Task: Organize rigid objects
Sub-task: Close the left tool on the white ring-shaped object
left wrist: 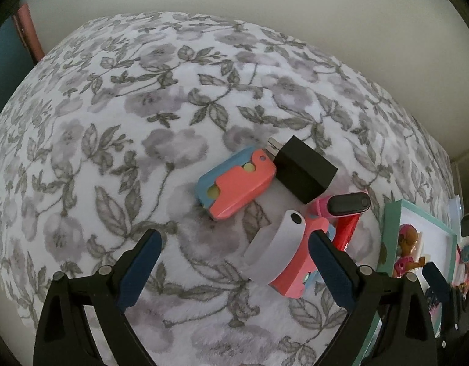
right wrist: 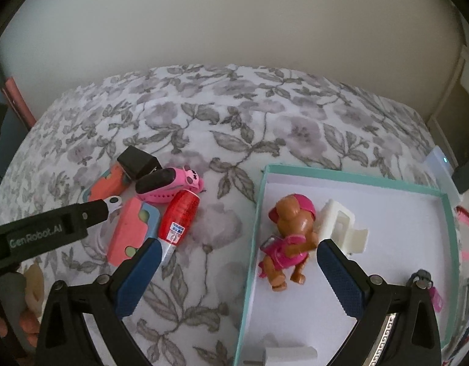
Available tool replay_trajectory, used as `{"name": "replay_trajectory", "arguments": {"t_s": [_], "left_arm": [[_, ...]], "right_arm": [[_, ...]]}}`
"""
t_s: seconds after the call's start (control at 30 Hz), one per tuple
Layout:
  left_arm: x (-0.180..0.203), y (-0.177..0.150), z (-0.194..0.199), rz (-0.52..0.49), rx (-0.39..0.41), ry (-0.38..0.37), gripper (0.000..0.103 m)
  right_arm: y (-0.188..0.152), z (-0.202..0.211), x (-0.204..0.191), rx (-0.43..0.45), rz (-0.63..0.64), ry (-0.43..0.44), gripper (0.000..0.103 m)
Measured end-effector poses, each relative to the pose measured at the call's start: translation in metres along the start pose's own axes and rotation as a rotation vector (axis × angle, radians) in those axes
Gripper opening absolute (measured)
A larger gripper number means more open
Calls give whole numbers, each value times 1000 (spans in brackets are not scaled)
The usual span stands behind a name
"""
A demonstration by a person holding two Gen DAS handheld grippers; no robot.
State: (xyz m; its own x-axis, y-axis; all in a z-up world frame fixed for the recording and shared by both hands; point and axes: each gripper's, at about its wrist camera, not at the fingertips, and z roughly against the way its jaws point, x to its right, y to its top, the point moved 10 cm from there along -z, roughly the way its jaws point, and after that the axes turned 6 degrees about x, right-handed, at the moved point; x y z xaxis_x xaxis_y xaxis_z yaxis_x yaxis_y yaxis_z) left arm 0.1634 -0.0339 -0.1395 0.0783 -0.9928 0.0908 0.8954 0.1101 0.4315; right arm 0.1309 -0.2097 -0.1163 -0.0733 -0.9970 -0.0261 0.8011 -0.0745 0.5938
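My left gripper (left wrist: 234, 259) hangs with its jaws spread wide over the flowered blanket (left wrist: 112, 122), holding nothing; its right finger (left wrist: 329, 262) sits just beside a white band (left wrist: 274, 253) that lies on a coral and blue toy (left wrist: 295, 277). Ahead of it I see a second coral and blue toy (left wrist: 234, 183) touching a black charger (left wrist: 304, 170), whose metal prongs point away from me. Near those lie a pink watch (left wrist: 347, 204) with a black face and a red tube (left wrist: 347, 228). My right gripper (right wrist: 237, 274) is also spread apart and empty, straddling the near left wall of a teal-rimmed box (right wrist: 252, 228): its left finger (right wrist: 140, 274) is over the blanket, just beside the tip of the red tube, and its right finger (right wrist: 338, 274) is over the white floor of the box. Inside the box a brown puppy figure (right wrist: 289, 238) in pink lies on its front, touching a white plastic part (right wrist: 341, 222). A small white block (right wrist: 289, 352) rests at the box's near edge.
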Motion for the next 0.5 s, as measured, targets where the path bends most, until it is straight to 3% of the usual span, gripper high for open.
{"name": "replay_trajectory", "arguments": {"t_s": [0.5], "left_arm": [[20, -1, -1, -59, 8, -83, 51]], "right_arm": [[3, -11, -4, -4, 25, -14, 103]]}}
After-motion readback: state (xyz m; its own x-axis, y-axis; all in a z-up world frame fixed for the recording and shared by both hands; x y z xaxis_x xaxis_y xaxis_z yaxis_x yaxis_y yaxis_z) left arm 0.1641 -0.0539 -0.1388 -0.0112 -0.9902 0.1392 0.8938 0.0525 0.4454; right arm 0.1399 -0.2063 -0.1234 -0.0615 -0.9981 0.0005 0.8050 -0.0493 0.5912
